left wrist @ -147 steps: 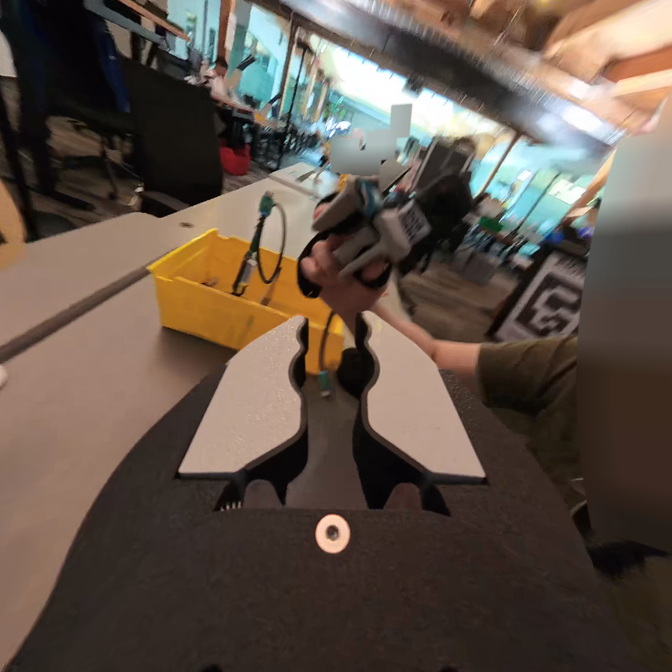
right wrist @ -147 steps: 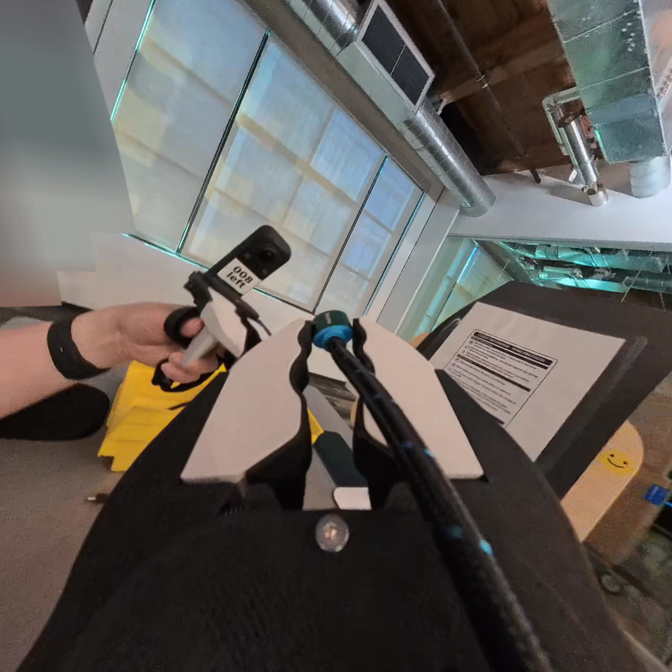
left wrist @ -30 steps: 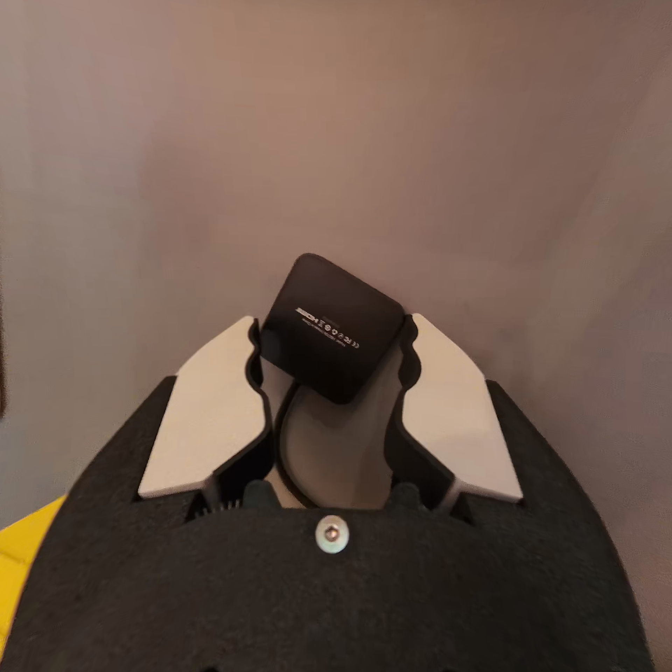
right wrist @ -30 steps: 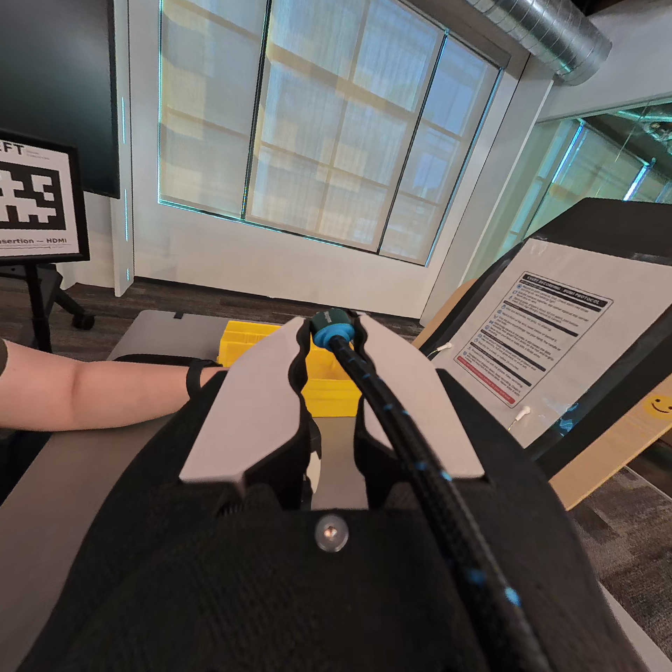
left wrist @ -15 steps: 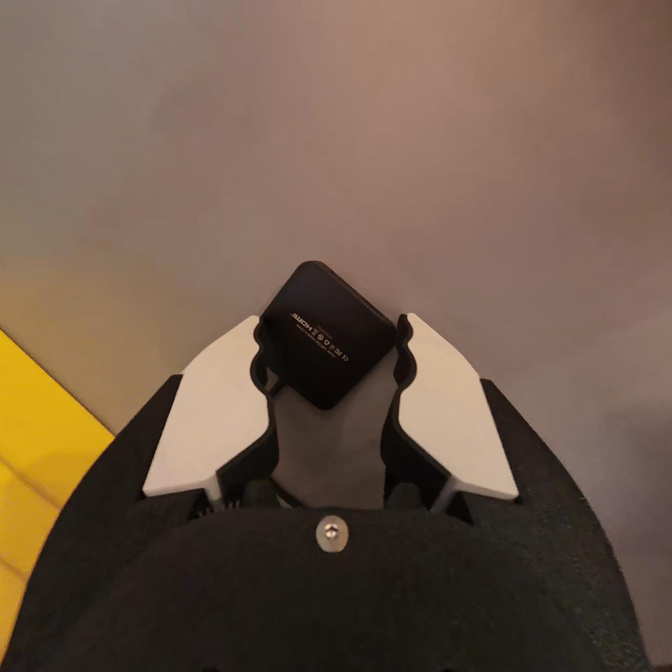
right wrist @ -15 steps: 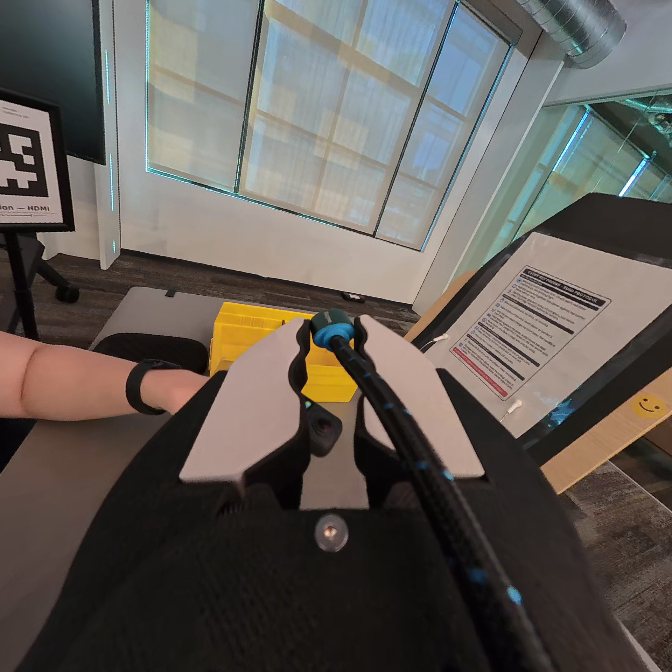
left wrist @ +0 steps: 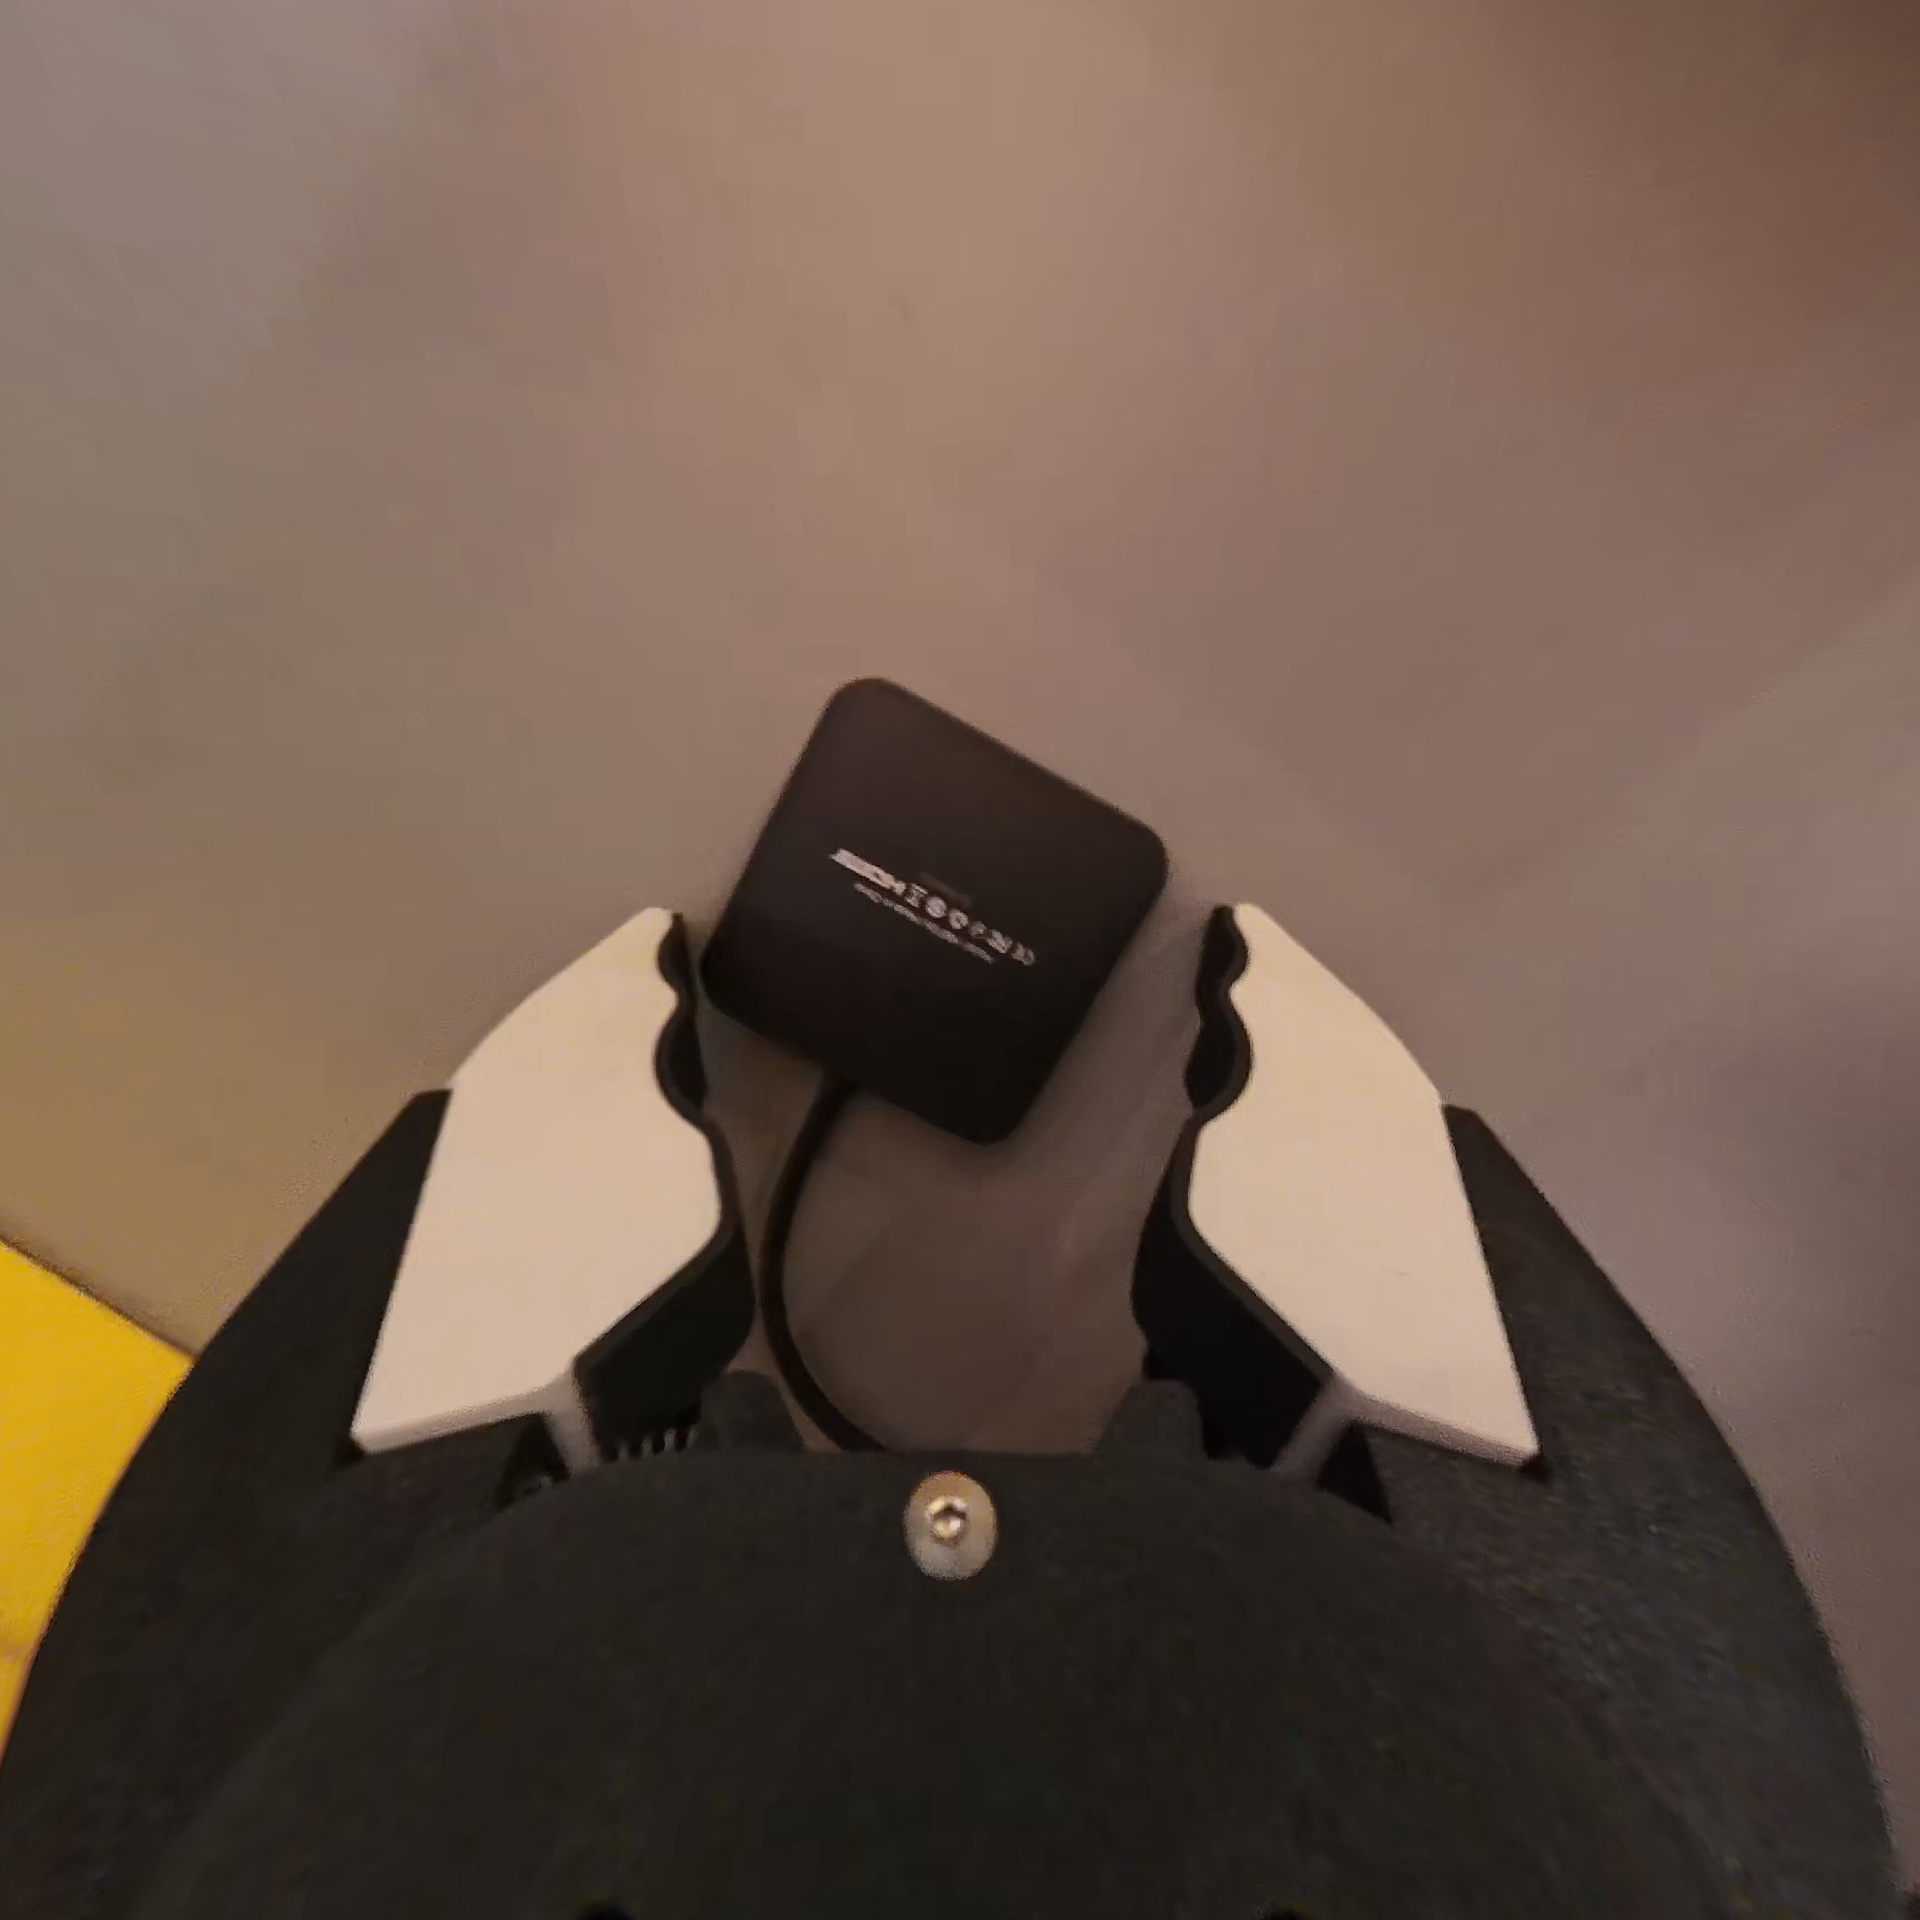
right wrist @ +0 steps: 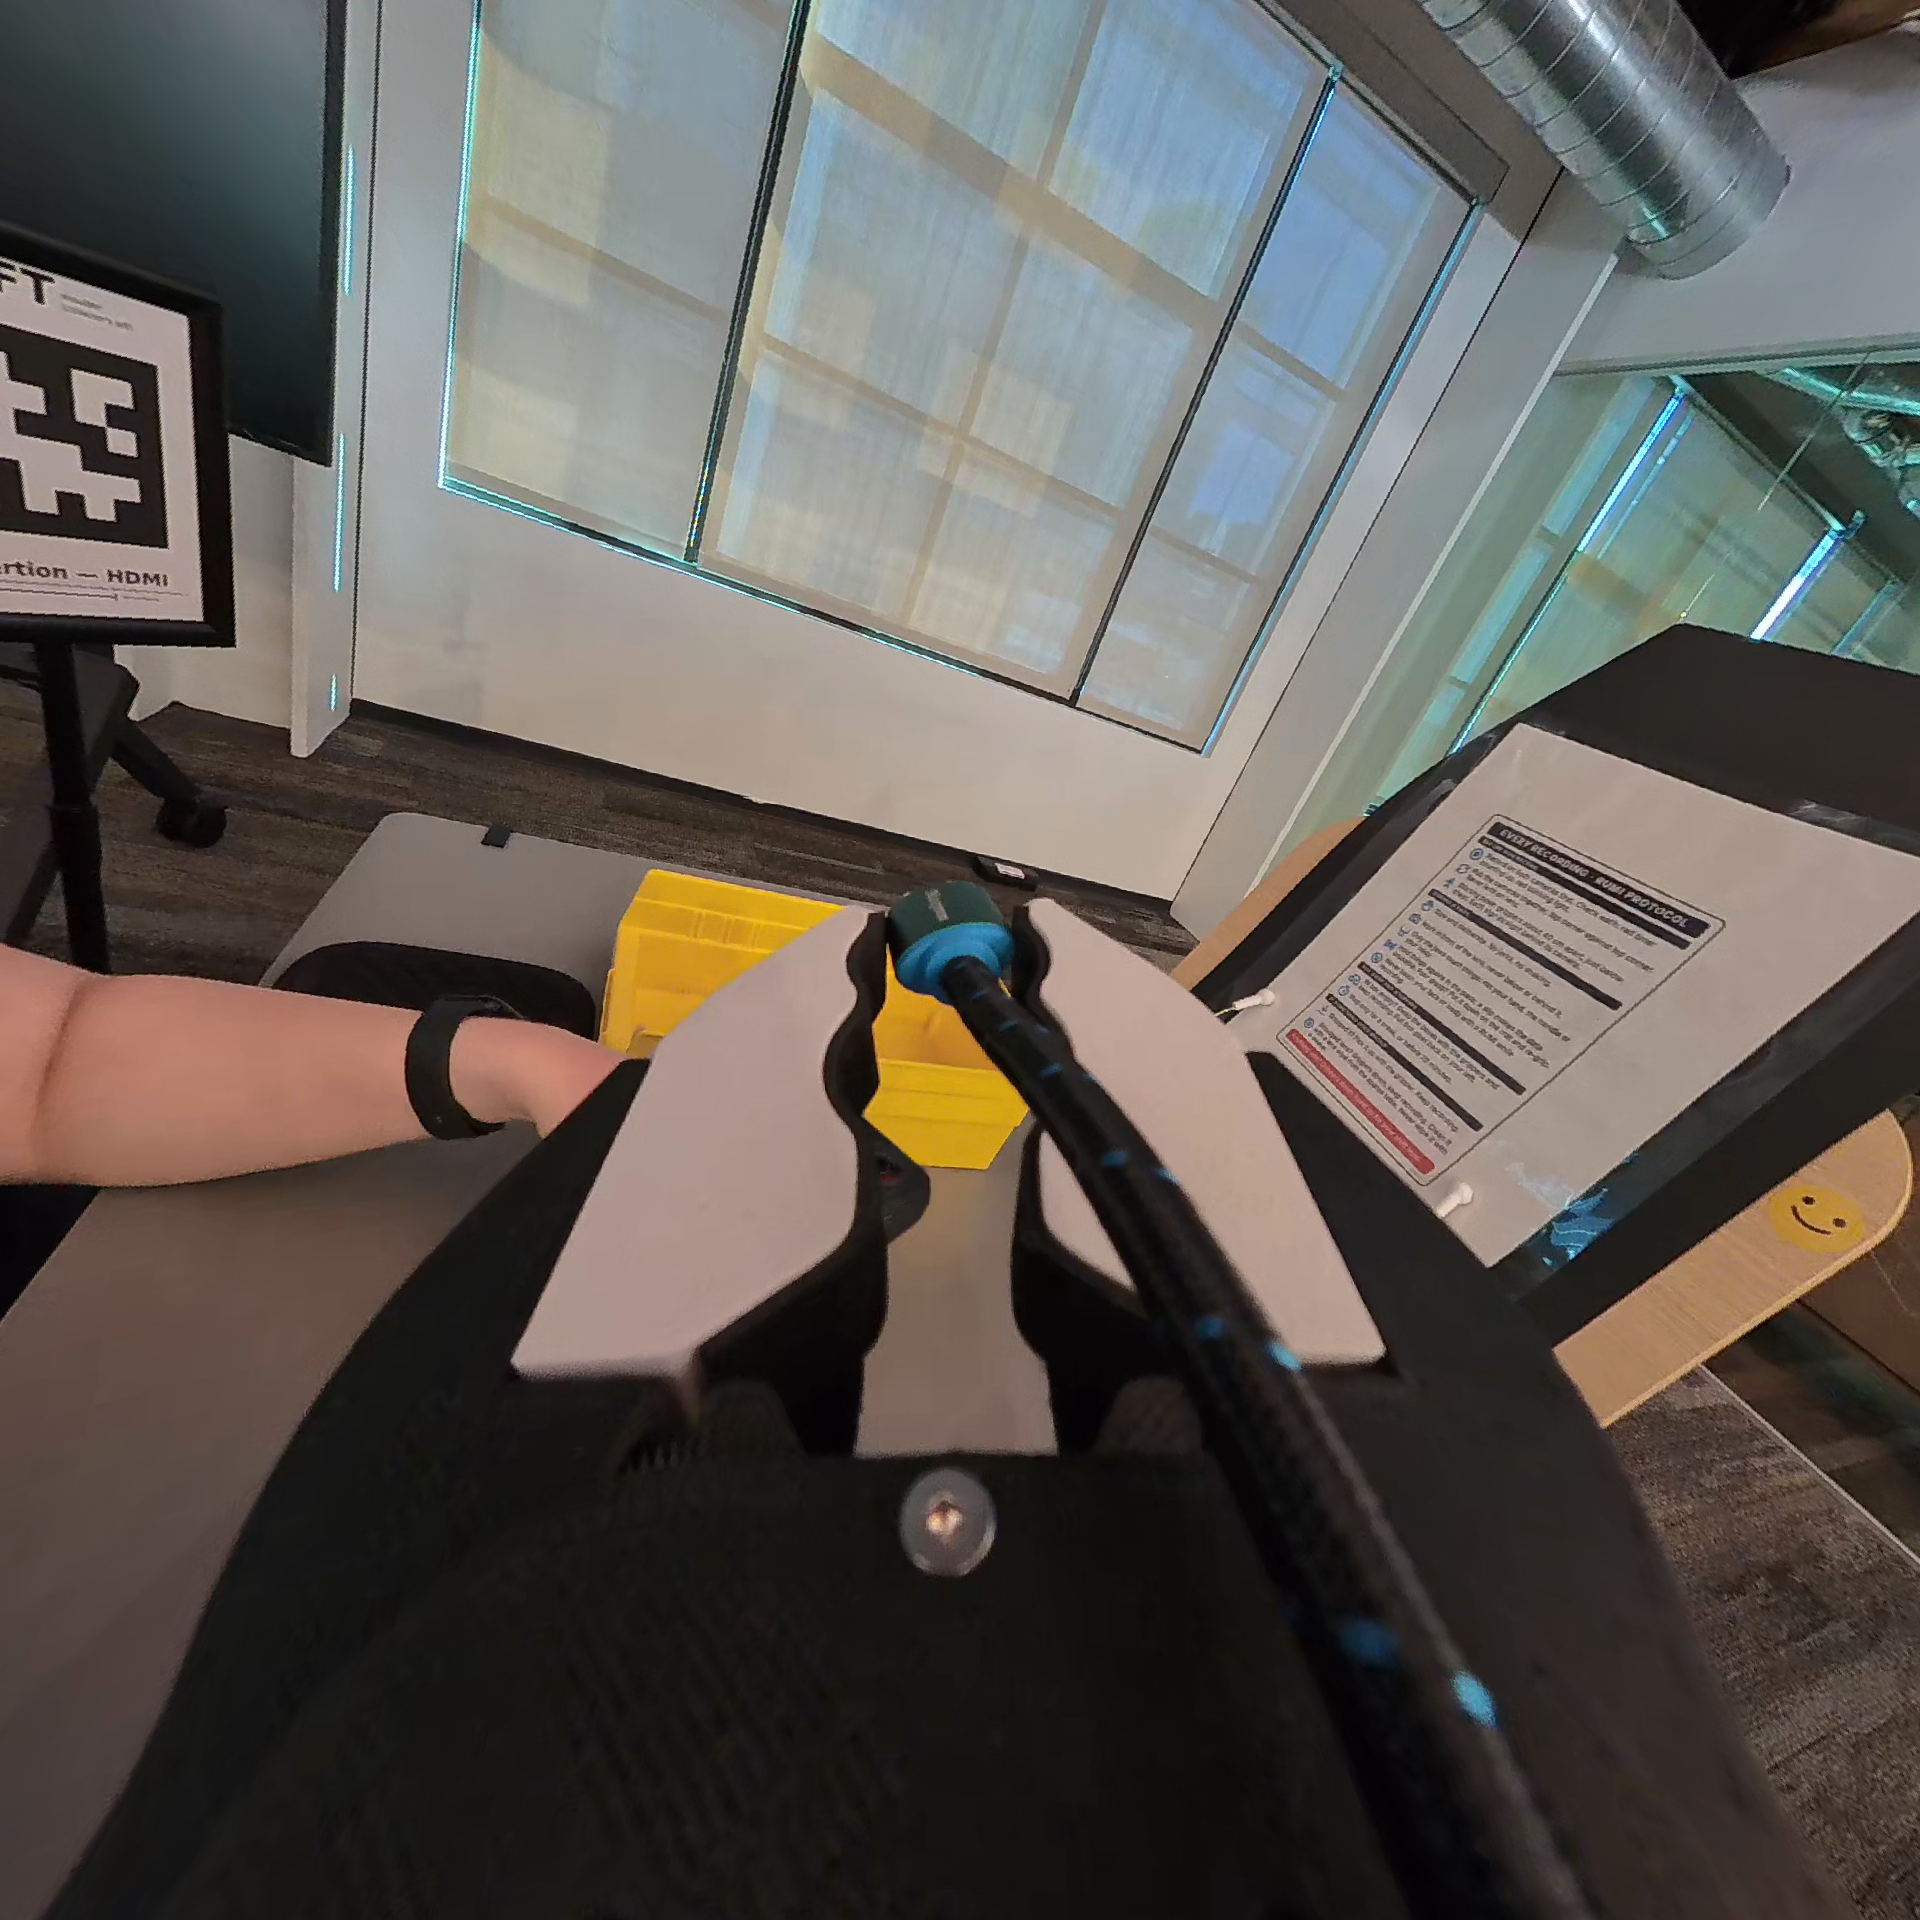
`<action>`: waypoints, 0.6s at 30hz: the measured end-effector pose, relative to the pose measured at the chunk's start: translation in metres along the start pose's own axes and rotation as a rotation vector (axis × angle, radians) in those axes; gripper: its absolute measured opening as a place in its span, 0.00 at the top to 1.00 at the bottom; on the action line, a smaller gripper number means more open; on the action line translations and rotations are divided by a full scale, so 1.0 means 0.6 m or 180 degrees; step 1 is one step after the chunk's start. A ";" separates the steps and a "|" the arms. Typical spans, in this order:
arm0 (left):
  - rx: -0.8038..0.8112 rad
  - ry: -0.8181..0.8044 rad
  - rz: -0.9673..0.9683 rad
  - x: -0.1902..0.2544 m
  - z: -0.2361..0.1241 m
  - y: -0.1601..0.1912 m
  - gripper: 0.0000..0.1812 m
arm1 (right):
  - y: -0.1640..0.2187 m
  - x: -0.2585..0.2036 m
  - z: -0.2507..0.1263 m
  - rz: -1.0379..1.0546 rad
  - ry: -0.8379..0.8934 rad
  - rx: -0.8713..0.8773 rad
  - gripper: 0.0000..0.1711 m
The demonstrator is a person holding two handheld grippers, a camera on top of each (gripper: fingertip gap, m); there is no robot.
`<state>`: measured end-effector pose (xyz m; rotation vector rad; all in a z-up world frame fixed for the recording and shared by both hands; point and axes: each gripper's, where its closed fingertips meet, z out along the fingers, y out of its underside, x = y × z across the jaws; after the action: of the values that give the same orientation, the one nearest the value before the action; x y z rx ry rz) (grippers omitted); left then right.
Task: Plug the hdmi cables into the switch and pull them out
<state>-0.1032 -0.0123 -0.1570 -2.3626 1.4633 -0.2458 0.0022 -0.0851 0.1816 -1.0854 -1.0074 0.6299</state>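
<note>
Our left gripper (left wrist: 943, 935) pointed down at the grey table (left wrist: 935, 416) with its jaws spread wide, and the black switch (left wrist: 932, 906) lay flat on the table between and just ahead of the two fingertips, turned cornerwise so that one corner pointed back toward us. Its left corner sat close against the left finger (left wrist: 561, 1174), though we could not tell whether they touched, while a clear gap separated it from the right finger. The switch's thin black lead (left wrist: 781, 1247) curved back from its near edge along the inside of the left finger and passed out of sight beneath the gripper body. At the lower left edge of that view we saw a corner of the yellow bin (left wrist: 62, 1371). Our right gripper (right wrist: 948, 935) was clamped narrowly on the teal and blue end of an hdmi cable (right wrist: 940, 933), held at the fingertips, and the braided black cable with blue flecks ran back over the right finger toward us. Beyond those fingertips stood the yellow bin (right wrist: 717, 956) on the table (right wrist: 208, 1403); we could not make out anything inside it. The person's forearm (right wrist: 208, 1070), with a black wristband (right wrist: 442, 1065), reached in from the left across the table.
</note>
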 end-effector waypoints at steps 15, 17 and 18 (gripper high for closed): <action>-0.0056 0.0015 -0.1381 0.026 -0.030 0.026 0.52 | 0.019 -0.012 0.019 -0.0080 -0.0043 -0.0183 0.86; 0.0090 -0.0012 -0.1143 0.025 -0.035 0.024 0.49 | 0.020 -0.013 0.021 -0.0086 -0.0059 -0.0181 0.86; 0.0103 -0.0135 -0.0970 0.018 -0.037 0.027 0.50 | 0.020 -0.014 0.021 -0.0090 -0.0069 -0.0184 0.86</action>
<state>-0.1189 -0.0332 -0.1434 -2.5410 1.0674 -0.2904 -0.0124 -0.0823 0.1691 -1.1150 -1.0636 0.5939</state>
